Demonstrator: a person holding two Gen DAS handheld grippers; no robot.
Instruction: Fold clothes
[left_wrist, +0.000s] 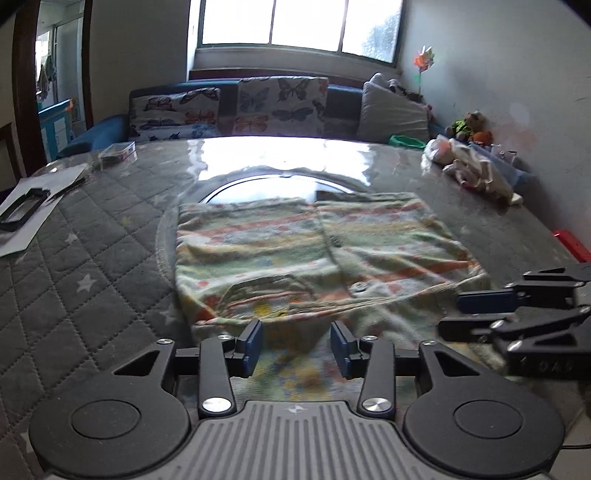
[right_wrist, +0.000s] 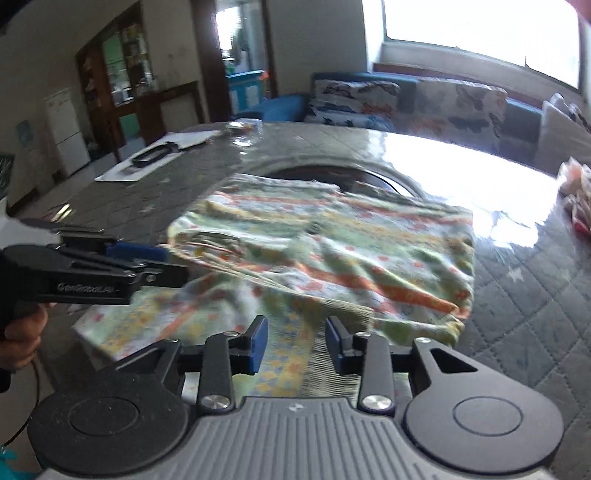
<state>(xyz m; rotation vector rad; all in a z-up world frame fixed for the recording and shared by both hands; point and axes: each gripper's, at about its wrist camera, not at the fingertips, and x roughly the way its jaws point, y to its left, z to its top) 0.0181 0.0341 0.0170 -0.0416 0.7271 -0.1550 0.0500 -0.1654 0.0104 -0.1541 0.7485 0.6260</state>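
The patterned garment (left_wrist: 295, 258) lies on the quilted grey desk (left_wrist: 92, 258), partly over the round dark opening (left_wrist: 266, 184) at the desk's middle, with its near hem hanging off the desk edge toward both cameras. It looks partly folded: a top layer lies across the body with a seam running down the middle and a diagonal crease on the side away from the paper sheet (left_wrist: 33, 210). The layers are rumpled and the edges do not line up, so at least one more fold and some smoothing appear to be left. Motion blur makes it hard to say which kind of garment it is.

Its long axis runs across the desk, roughly parallel to the near desk edge. The far edge faces the opening and the butterfly-print sofa cushions (left_wrist: 258, 107) beyond.

The left hand-held gripper (left_wrist: 296, 345) has its blue pads apart, with cloth seen between them but nothing clamped, at the garment's near hem. The right hand-held gripper (right_wrist: 295, 343) is likewise spread, just short of the hem on the side away from the paper sheet. Each gripper also shows side-on in the other's view, near the garment's near corners.
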